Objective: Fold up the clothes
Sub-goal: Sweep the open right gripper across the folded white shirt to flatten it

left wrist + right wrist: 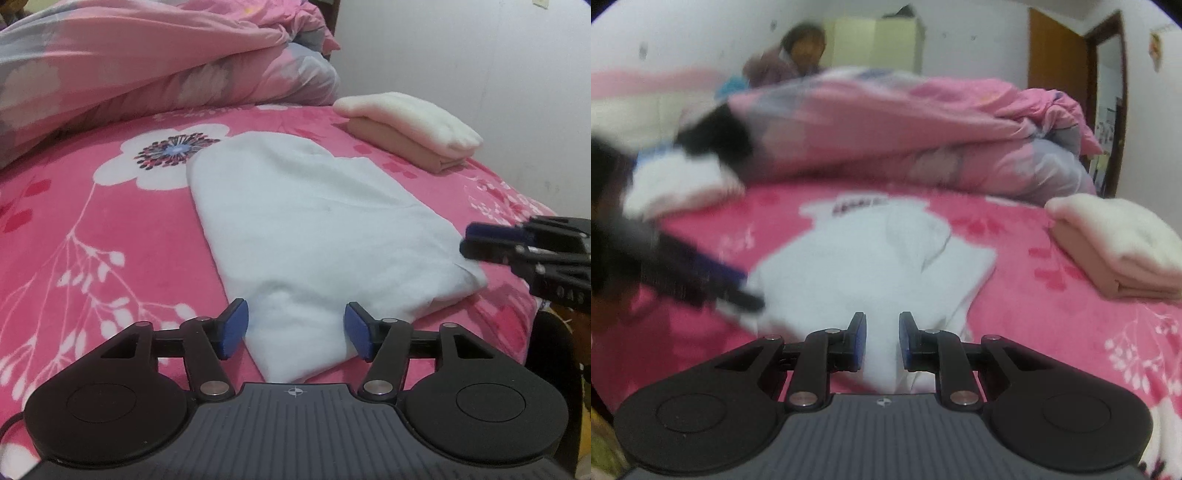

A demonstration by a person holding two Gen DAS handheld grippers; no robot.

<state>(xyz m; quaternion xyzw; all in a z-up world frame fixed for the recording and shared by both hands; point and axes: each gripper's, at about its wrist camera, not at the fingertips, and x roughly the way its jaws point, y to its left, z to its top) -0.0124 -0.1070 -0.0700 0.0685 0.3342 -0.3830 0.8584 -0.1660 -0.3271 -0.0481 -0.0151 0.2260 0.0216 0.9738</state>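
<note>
A pale blue folded garment lies flat on the pink flowered bedspread. My left gripper is open at the garment's near end. Its blue pads stand wide apart on either side of the cloth and do not press it. My right gripper hovers at the garment's right corner with only a narrow gap between its jaws. Cloth shows through that gap, but nothing looks pinched. The left gripper is a dark blur in the right wrist view.
A cream and a tan folded piece are stacked at the far right, by the wall. A bunched pink quilt fills the back. A person sits behind it. The bed edge drops off at the right.
</note>
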